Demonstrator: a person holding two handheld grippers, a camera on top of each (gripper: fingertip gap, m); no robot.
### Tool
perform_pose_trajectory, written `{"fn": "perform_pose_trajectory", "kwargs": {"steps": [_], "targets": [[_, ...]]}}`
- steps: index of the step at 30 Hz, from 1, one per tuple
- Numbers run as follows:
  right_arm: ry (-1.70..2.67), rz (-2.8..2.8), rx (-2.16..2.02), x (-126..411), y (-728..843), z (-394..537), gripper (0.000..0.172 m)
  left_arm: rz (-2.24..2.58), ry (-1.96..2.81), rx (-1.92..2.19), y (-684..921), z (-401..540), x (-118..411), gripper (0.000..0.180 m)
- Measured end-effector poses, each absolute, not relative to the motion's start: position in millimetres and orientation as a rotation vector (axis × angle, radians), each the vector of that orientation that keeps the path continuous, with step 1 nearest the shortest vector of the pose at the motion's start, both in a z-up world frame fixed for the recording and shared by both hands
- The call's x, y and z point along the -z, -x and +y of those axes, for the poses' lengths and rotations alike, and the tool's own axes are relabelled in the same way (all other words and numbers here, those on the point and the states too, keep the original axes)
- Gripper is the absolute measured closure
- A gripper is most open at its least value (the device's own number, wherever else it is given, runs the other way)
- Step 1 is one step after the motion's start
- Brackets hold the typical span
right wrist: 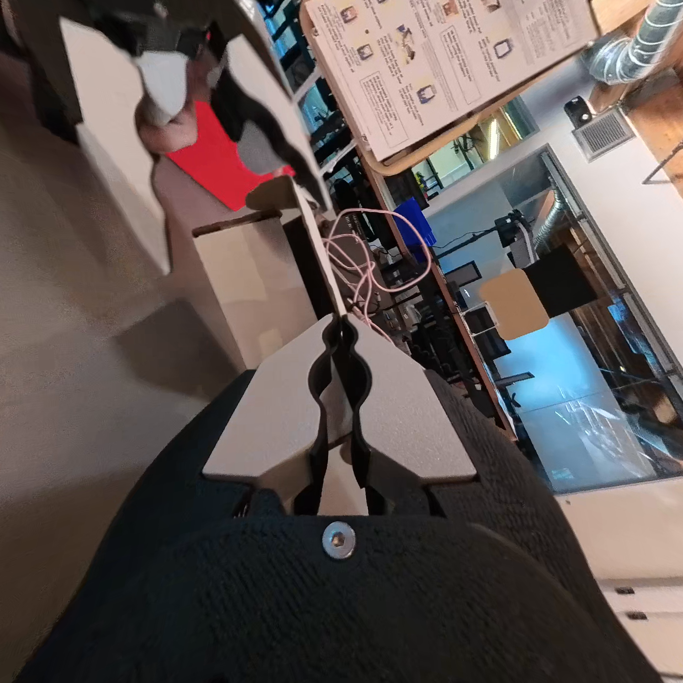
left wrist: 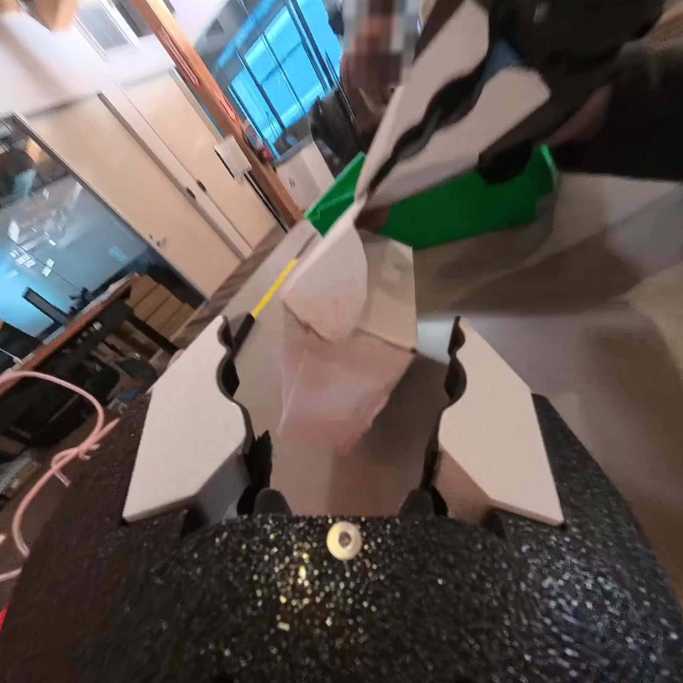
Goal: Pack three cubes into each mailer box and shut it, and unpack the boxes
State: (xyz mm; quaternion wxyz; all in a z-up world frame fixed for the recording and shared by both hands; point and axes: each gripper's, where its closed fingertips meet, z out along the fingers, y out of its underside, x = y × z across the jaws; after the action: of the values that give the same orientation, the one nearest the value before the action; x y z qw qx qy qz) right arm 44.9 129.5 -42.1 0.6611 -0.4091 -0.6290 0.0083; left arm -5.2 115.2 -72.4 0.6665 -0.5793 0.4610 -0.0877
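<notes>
Left gripper (left wrist: pixel 342 329) jaws wide apart, pale mailer box (left wrist: pixel 354 295) between them, pads clear of it. Right gripper (right wrist: pixel 340 320) jaws clamped on thin box flap (right wrist: pixel 325 255), box lifted off the counter (right wrist: pixel 74 332). Green cube (left wrist: pixel 462 210) on counter behind box; red cube (right wrist: pixel 214 159) beyond left gripper.

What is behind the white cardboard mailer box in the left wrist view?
Behind the white cardboard mailer box a green box-shaped object shows on the table, partly covered by the box and the right hand-held gripper. The picture is blurred; the mailer's inside cannot be seen.
</notes>
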Motion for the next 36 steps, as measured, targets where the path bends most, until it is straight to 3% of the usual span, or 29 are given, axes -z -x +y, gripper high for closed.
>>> {"fn": "perform_pose_trajectory", "kwargs": {"steps": [6,9,14,15,17,20,23,26,29,33,35,36], "targets": [[0.949,-1.514,0.013,58.1,-37.9,125.7,0.172,1.11,1.298,-0.093,-9.2,111.4,64.4,0.08],[0.972,-1.53,-0.043,60.5,-37.8,123.0,0.172,1.173,1.309,-0.292,-7.3,119.0,73.9,0.104],[0.94,-1.547,-0.013,67.9,-36.4,125.7,0.172,1.161,1.285,-0.337,-7.0,122.0,67.1,0.172],[0.882,-1.499,0.015,62.1,-36.5,127.1,0.171,1.147,1.29,-0.316,-7.5,121.5,64.9,0.177],[0.71,-1.362,0.123,42.2,-40.9,125.6,0.163,1.108,1.35,-0.285,-3.6,124.4,62.6,0.179],[0.406,-1.199,0.16,14.7,-48.4,87.6,0.166,1.046,1.431,-0.235,3.9,130.2,58.7,0.179],[0.439,-1.359,0.093,47.2,-33.9,82.4,0.166,1.046,1.469,-0.201,7.8,131.2,59.0,0.179],[0.688,-1.511,0.013,86.1,-22.2,108.4,0.144,1.079,1.485,-0.182,7.6,129.1,62.2,0.179],[0.874,-1.566,0.019,114.1,-19.8,132.2,0.133,1.124,1.474,-0.192,4.3,125.7,65.1,0.179],[0.973,-1.588,0.139,128.6,-22.0,149.0,0.135,1.164,1.459,-0.138,-1.6,119.2,63.7,0.179],[1.014,-1.65,0.137,140.3,-23.1,147.2,0.157,1.13,1.458,-0.09,0.7,120.9,55.9,0.179],[1.004,-1.664,0.132,140.8,-22.7,144.9,0.159,1.103,1.453,-0.059,2.5,123.4,49.4,0.179]]}}
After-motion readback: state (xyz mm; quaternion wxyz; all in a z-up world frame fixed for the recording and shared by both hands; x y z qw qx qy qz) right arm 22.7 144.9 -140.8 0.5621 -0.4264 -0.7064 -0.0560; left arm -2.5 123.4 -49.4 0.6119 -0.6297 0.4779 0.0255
